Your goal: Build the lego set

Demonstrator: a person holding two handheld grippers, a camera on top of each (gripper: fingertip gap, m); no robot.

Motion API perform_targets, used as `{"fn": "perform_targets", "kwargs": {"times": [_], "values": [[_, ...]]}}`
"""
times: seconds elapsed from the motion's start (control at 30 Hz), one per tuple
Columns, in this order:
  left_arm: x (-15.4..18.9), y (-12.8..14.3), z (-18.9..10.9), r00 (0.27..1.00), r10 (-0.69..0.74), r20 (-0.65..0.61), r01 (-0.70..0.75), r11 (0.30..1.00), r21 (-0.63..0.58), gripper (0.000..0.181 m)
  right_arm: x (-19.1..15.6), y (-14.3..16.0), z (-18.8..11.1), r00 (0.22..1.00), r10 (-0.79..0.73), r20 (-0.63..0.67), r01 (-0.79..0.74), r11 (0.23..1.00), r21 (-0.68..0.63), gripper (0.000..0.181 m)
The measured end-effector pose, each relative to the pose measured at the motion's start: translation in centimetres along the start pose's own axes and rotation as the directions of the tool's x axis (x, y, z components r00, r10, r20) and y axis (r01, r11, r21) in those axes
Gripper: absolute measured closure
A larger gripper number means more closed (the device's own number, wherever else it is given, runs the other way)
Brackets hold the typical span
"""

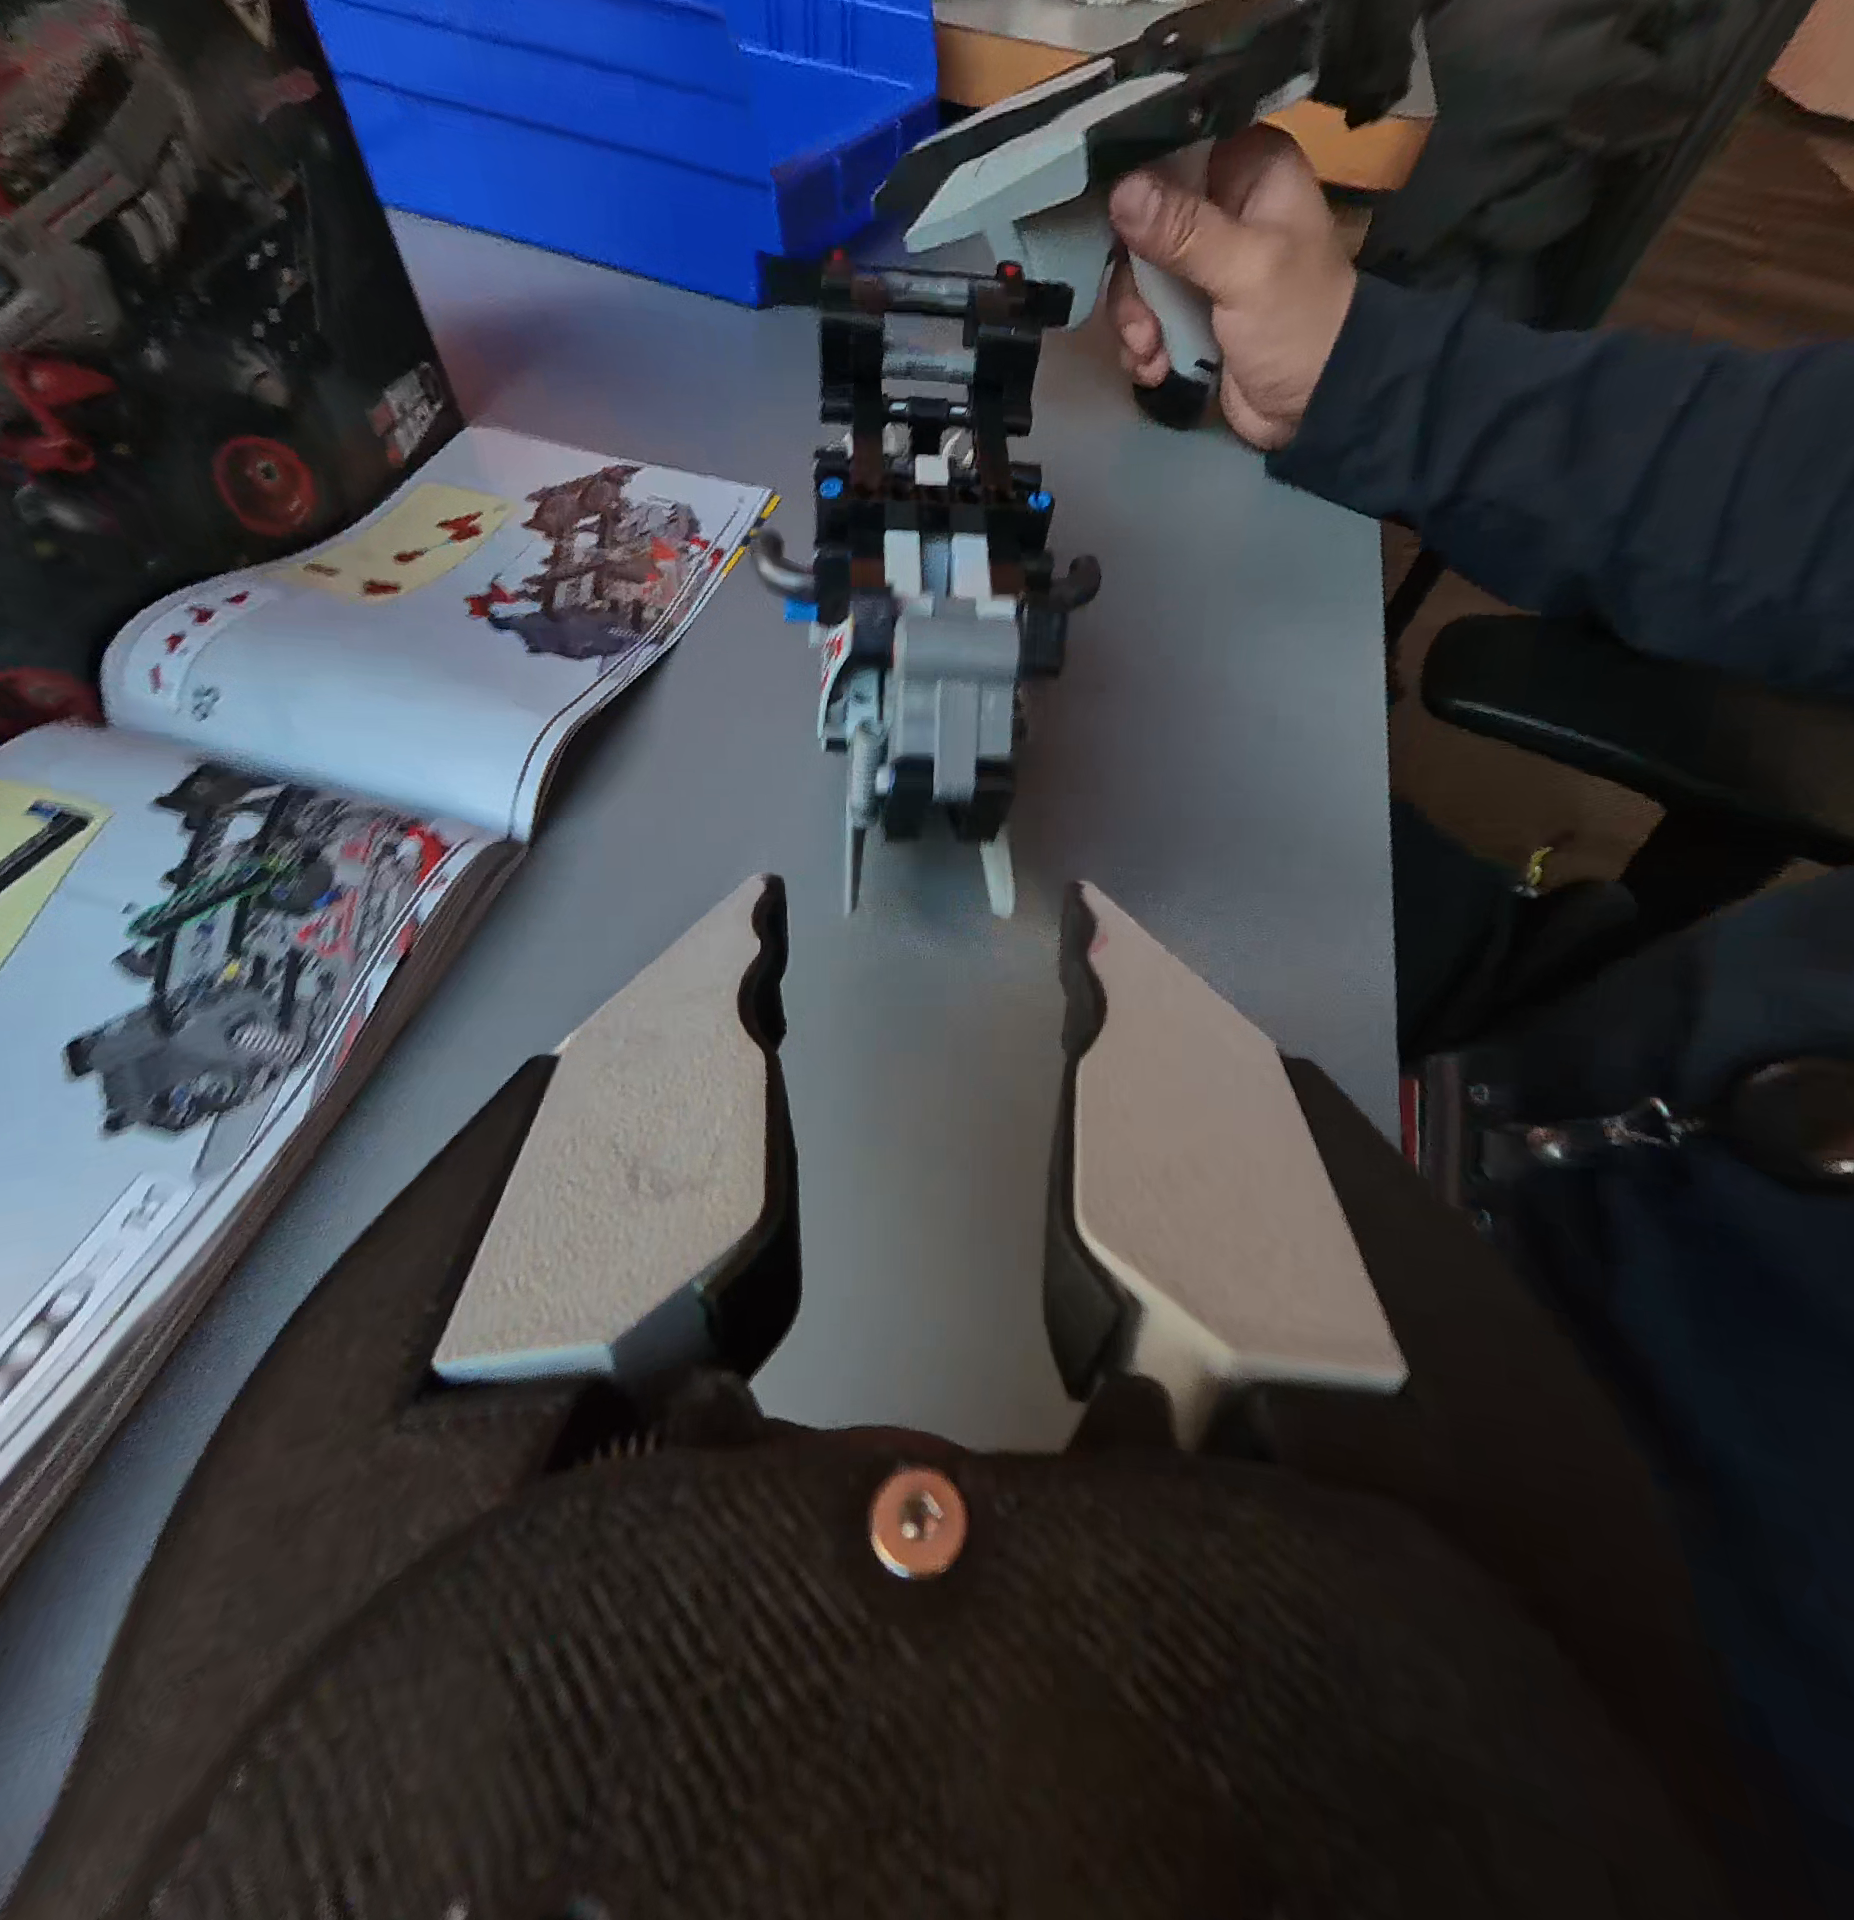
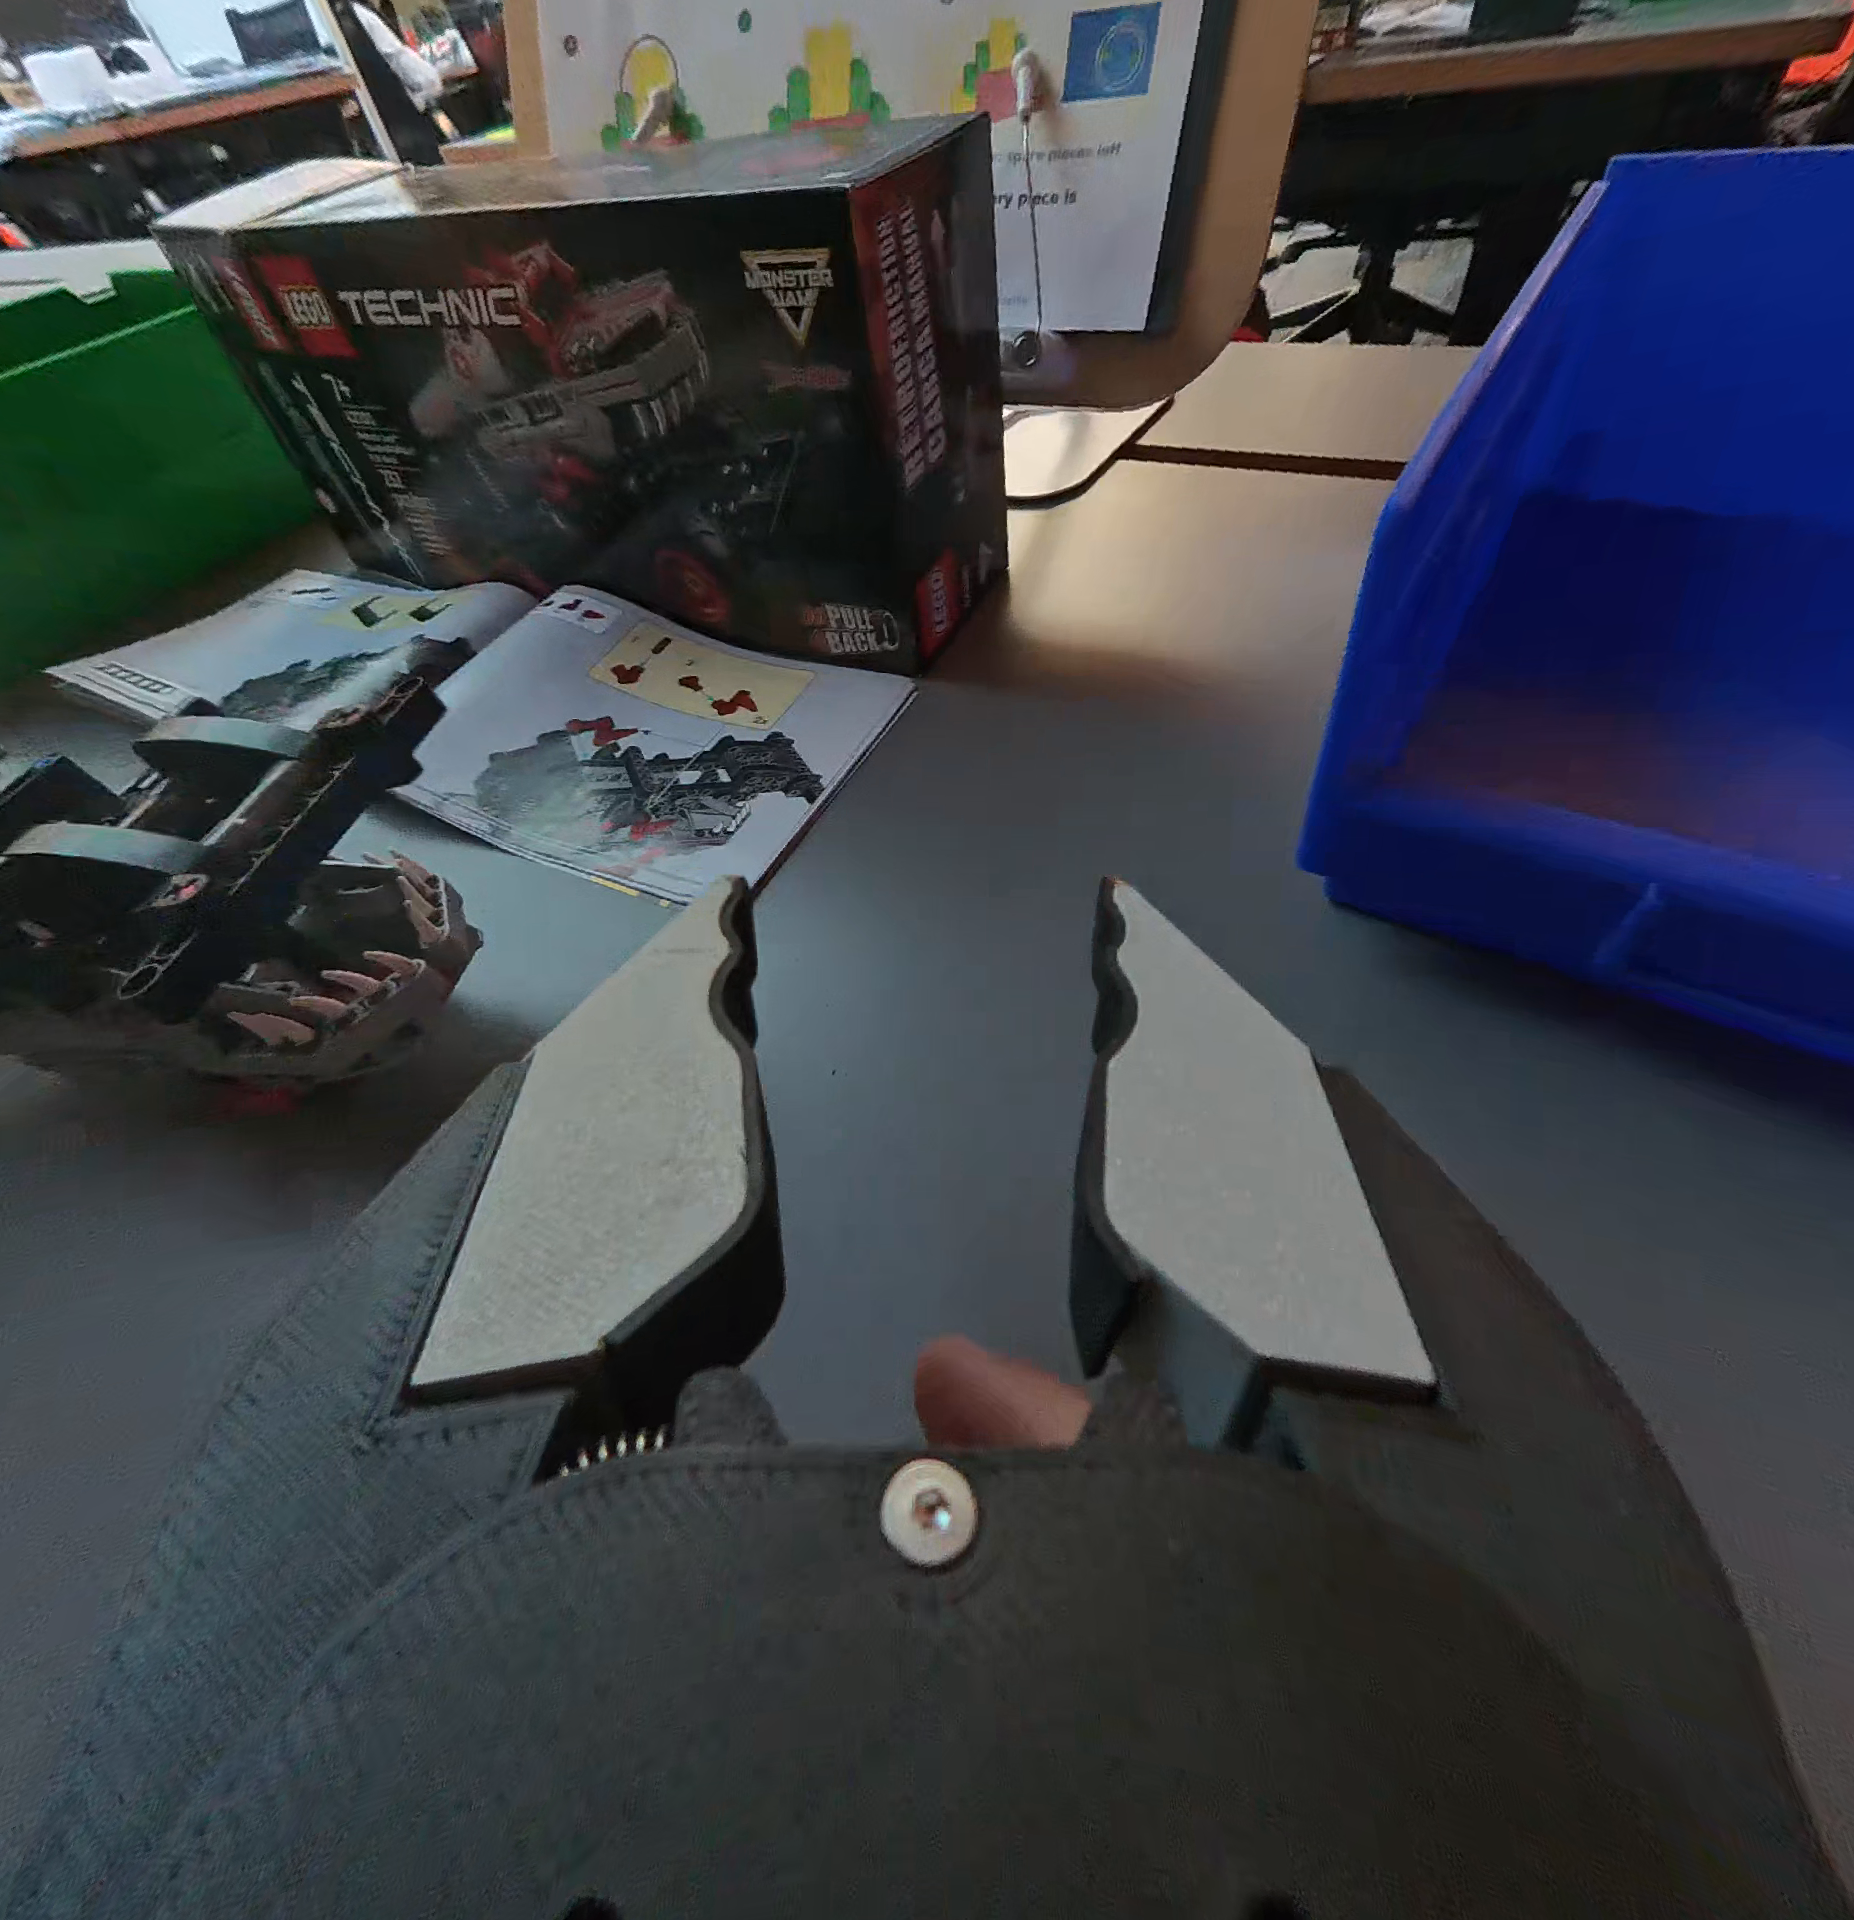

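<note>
Model: your part-built lego model (image 1: 923,582) stands on the grey surface (image 1: 1162,779), straight ahead of your left tongs (image 1: 925,925) and apart from their tips.
Left tongs: spread wide with nothing between them, only bare surface in the gap.
Right tongs: your right tongs (image 2: 923,914) are also wide and hold nothing; the left wrist view shows them raised beyond the model in your hand (image 1: 1224,281).
Booklet: the open instruction booklet (image 1: 279,831) lies flat to the left of the model, near it but not touching.
Box: the dark lego box (image 2: 632,395) stands upright behind the booklet.
Blue bin: the blue bin (image 2: 1629,644) sits beyond the model; its open front shows nothing you can make out inside.
Only in the right view: a green bin (image 2: 102,457) left of the box, and the model at the left edge, blurred.
Only in the left view: your dark sleeve (image 1: 1588,457) and a black chair arm (image 1: 1629,717) off the surface's right edge.
</note>
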State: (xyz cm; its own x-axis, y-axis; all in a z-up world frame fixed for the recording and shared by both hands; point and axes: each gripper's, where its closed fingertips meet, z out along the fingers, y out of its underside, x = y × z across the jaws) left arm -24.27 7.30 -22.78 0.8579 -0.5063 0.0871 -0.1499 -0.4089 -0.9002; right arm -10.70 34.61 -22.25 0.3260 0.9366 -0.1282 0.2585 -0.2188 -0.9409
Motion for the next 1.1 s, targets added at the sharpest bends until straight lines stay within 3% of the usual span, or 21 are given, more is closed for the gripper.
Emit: {"fn": "perform_targets", "kwargs": {"times": [0.2, 0.47, 0.87, 1.1], "values": [[-1.6, 2.5, -5.1, 0.995, -0.051, 0.08, 0.048, 0.998, 0.042, 0.136, -0.4, 1.1, 1.0, 1.0, -0.015, 0.027, 0.017, 0.996, -0.085, 0.113], [-4.2, 1.5, -11.4, 0.983, -0.018, 0.185, -0.002, 0.994, 0.108, 0.137, 0.3, 1.4, 2.1, 0.994, -0.106, -0.015, 0.103, 0.986, -0.133, 0.113], [-9.3, 0.4, -14.0, 0.934, -0.046, 0.354, 0.0, 0.991, 0.131, 0.148, 0.0, 1.3, 2.2, 0.992, -0.127, 0.003, 0.126, 0.983, -0.13, 0.111], [-12.4, 0.1, -18.1, 0.864, -0.115, 0.49, 0.049, 0.988, 0.145, 0.156, -0.2, 1.1, 2.0, 0.99, -0.144, 0.003, 0.144, 0.984, -0.11, 0.111]]}}
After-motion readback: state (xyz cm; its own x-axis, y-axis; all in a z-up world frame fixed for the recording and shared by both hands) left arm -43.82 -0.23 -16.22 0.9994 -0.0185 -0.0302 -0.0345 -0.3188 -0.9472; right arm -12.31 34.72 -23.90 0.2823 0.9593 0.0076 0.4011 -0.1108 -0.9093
